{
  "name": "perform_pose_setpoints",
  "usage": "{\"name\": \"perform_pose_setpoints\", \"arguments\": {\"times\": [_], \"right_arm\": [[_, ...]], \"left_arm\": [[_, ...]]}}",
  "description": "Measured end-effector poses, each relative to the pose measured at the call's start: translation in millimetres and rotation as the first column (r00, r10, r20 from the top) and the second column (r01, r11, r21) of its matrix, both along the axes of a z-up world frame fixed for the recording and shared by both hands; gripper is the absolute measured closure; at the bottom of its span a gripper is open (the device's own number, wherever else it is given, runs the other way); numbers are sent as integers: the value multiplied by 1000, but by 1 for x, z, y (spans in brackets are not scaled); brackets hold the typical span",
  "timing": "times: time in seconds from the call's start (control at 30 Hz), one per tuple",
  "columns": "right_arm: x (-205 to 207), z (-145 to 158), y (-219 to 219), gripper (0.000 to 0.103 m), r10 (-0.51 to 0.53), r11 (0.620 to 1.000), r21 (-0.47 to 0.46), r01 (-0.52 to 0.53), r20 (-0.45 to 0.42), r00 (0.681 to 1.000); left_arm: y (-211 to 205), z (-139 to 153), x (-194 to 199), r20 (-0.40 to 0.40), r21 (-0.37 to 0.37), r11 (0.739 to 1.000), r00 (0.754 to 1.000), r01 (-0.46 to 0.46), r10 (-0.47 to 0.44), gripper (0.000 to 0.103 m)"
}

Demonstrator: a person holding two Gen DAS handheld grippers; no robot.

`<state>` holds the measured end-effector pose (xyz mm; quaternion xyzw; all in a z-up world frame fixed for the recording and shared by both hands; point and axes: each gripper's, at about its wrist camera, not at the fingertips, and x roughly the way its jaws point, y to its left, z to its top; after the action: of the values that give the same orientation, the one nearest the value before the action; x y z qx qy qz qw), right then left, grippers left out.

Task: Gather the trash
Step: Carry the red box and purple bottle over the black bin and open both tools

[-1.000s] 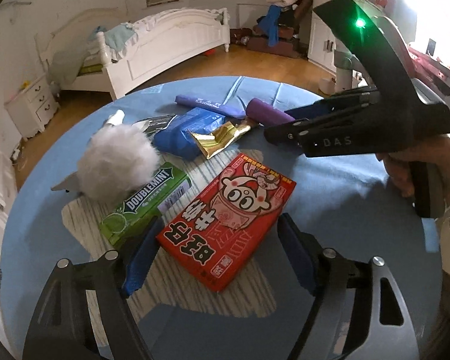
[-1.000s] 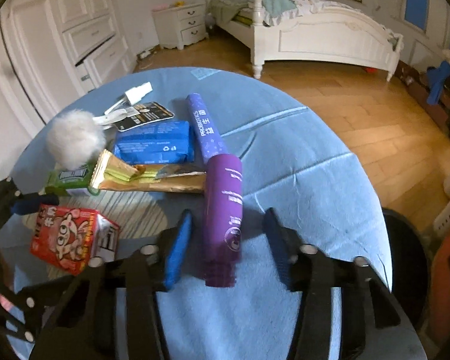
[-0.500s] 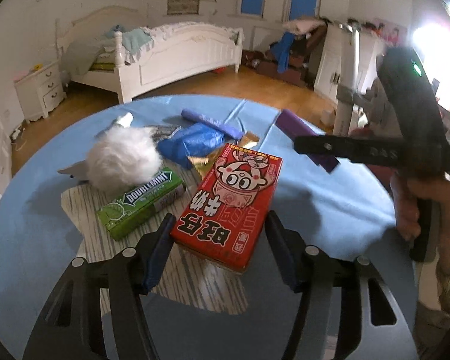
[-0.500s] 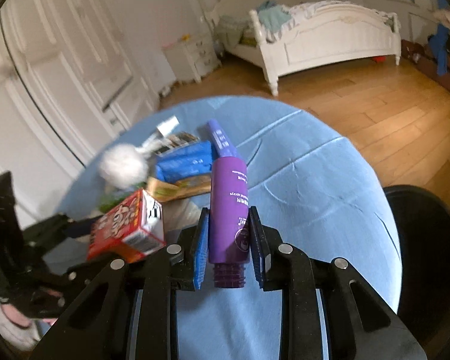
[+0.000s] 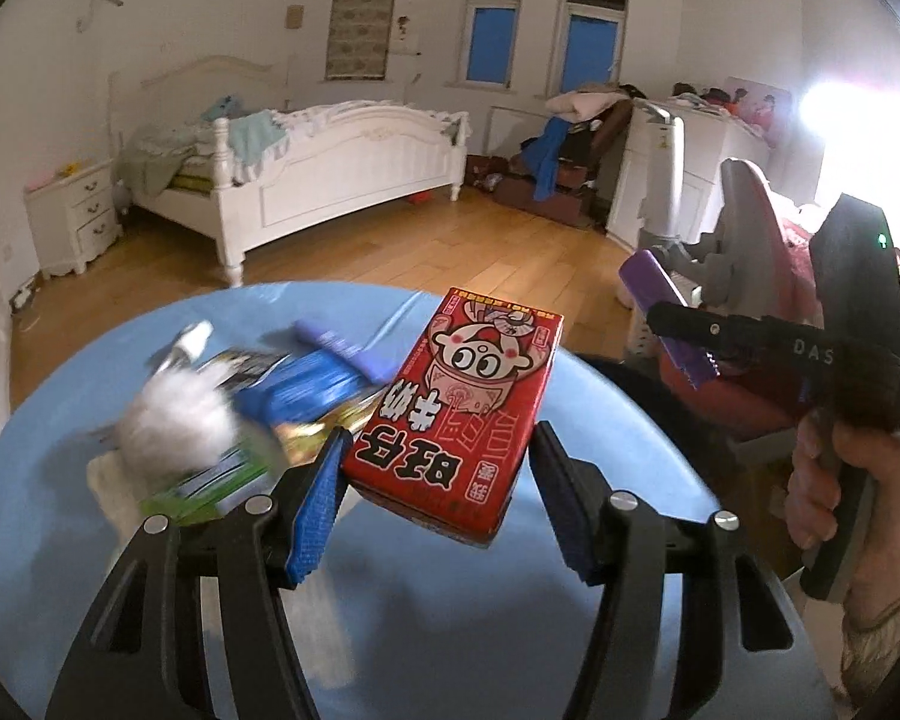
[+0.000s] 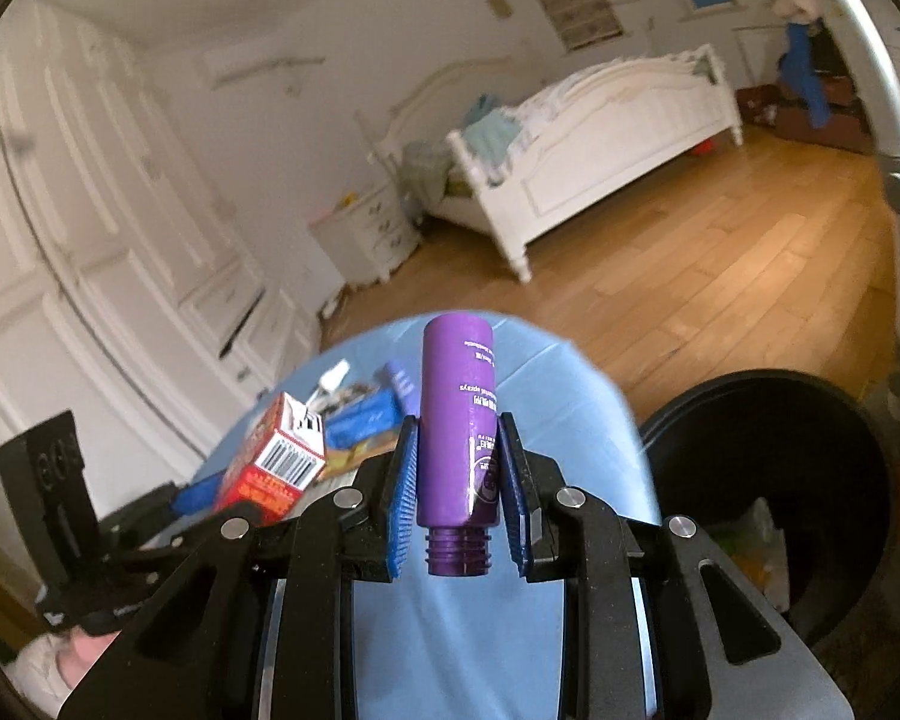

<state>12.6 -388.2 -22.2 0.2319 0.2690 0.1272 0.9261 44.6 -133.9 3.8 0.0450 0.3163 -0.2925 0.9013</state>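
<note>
My left gripper [image 5: 438, 480] is shut on a red carton [image 5: 456, 414] with a cartoon face and holds it tilted above the round blue table [image 5: 450, 630]. The carton also shows in the right wrist view [image 6: 273, 462]. My right gripper [image 6: 459, 480] is shut on a capless purple bottle [image 6: 459, 426], lifted above the table's edge [image 6: 606, 420]. The bottle also shows in the left wrist view [image 5: 660, 300]. On the table lie a white fluffy ball [image 5: 180, 420], a green gum pack [image 5: 210, 480], a blue pouch [image 5: 306, 384], a gold wrapper [image 5: 330, 426] and a purple stick pack [image 5: 342, 348].
A black trash bin [image 6: 780, 480] with some trash inside stands on the floor right of the table. A white bed [image 5: 306, 168], a nightstand [image 5: 72, 216] and a wood floor [image 6: 720, 276] lie beyond. A grey fan stand [image 6: 894, 180] rises at the right.
Both grippers have risen from the table with their loads. The right gripper has carried the purple bottle toward the table's right edge, by the bin. The left gripper has lifted and tilted the red carton.
</note>
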Motion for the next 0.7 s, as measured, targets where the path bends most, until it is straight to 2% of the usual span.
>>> {"name": "perform_pose_setpoints", "arguments": {"times": [0.33, 0.57, 0.7], "right_arm": [[-29, -10, -94, 77, -182, 981, 68, 182, 6, 983], [-38, -38, -141, 77, -259, 958, 115, 261, -36, 965], [-39, -52, -152, 77, -276, 950, 132, 281, -56, 959]], "left_arm": [[-88, 7, 8, -26, -80, 985, 988, 153, -155, 44], [-141, -5, 15, -82, -135, 966, 969, 221, -233, 44], [-162, -18, 21, -132, -151, 961, 958, 233, -253, 44]]}}
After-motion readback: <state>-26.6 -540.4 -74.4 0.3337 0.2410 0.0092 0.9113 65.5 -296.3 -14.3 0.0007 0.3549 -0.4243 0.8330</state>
